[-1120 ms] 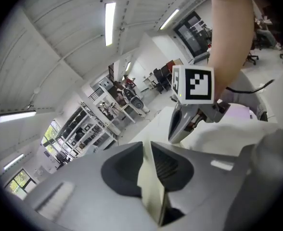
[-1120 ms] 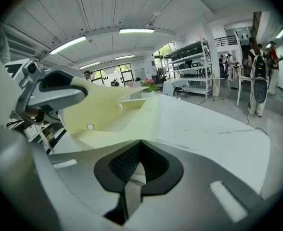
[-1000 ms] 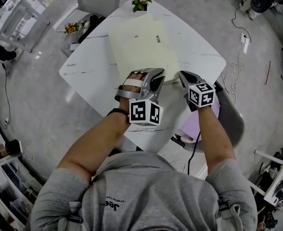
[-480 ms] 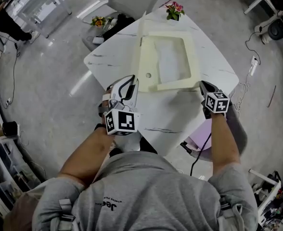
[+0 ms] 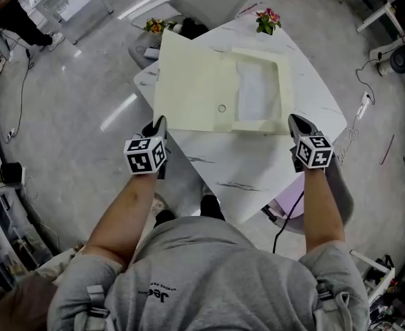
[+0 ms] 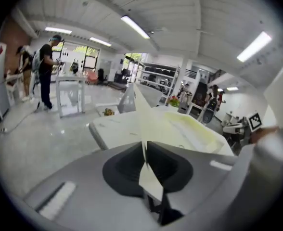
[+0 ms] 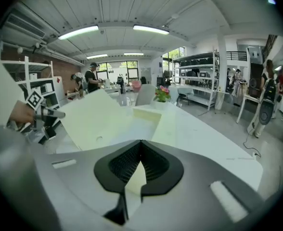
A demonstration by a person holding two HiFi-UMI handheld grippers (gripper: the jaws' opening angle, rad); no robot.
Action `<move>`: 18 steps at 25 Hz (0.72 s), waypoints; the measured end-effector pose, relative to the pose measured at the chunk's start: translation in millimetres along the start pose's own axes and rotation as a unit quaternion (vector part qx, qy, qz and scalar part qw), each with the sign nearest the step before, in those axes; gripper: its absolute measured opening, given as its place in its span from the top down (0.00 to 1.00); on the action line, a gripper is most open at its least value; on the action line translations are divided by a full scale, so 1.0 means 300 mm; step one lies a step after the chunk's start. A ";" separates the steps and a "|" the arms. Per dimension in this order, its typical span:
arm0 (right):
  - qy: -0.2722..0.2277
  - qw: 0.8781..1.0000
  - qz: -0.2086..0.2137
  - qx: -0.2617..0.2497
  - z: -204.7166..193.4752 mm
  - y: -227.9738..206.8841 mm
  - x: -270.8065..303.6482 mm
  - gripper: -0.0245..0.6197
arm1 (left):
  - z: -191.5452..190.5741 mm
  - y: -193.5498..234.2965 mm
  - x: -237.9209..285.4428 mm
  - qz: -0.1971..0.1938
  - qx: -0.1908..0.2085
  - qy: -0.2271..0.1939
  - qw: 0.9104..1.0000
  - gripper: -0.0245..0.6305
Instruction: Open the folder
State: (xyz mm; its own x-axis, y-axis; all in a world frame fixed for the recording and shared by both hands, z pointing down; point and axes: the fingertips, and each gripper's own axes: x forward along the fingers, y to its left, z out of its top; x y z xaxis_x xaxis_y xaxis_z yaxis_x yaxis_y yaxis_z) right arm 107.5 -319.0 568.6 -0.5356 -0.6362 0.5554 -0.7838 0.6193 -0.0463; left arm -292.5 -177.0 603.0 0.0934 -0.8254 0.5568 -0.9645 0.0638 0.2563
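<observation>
Both left gripper (image 5: 160, 121) and right gripper (image 5: 293, 120) pinch folder (image 5: 202, 88).

An open lab or workshop hall — strip lights (image 7: 79, 32) run along a ribbed white ceiling (image 7: 132, 6), metal racks (image 7: 201, 69) stand by tall windows (image 7: 173, 57), and people (image 6: 46, 66) work standing at white benches (image 6: 70, 93). The grey floor (image 5: 71, 109) is polished, with cables (image 5: 354, 126) trailing over it — a white table (image 5: 257, 178) with potted flowers (image 5: 268, 19) stands in the open
</observation>
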 end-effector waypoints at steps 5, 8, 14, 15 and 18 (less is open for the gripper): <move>-0.071 0.994 0.082 0.006 0.164 0.245 0.038 0.96 | -0.119 0.101 0.026 0.000 -0.083 0.036 0.996 0.85; -0.087 0.989 0.121 0.013 0.213 0.385 0.071 0.96 | -0.180 0.138 0.035 -0.003 -0.112 0.055 0.992 0.85; -0.082 0.983 0.164 0.005 0.222 0.567 0.144 0.96 | -0.276 0.197 0.071 0.000 -0.144 0.096 0.985 0.81; -0.078 0.983 0.167 0.003 0.218 0.584 0.153 0.96 | -0.279 0.200 0.076 -0.001 -0.147 0.101 0.984 0.80; -0.067 0.983 0.171 -0.004 0.206 0.624 0.178 0.96 | -0.275 0.208 0.085 -0.006 -0.146 0.112 0.983 0.80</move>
State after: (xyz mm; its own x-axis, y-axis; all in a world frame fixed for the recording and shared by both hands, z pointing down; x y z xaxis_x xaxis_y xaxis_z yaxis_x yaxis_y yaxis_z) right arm -87.4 -265.5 538.4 -0.8039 -0.4447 0.3949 -0.5487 0.8108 -0.2039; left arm -329.8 -147.7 698.5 0.1888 -0.6844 0.7042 -0.8541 0.2395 0.4617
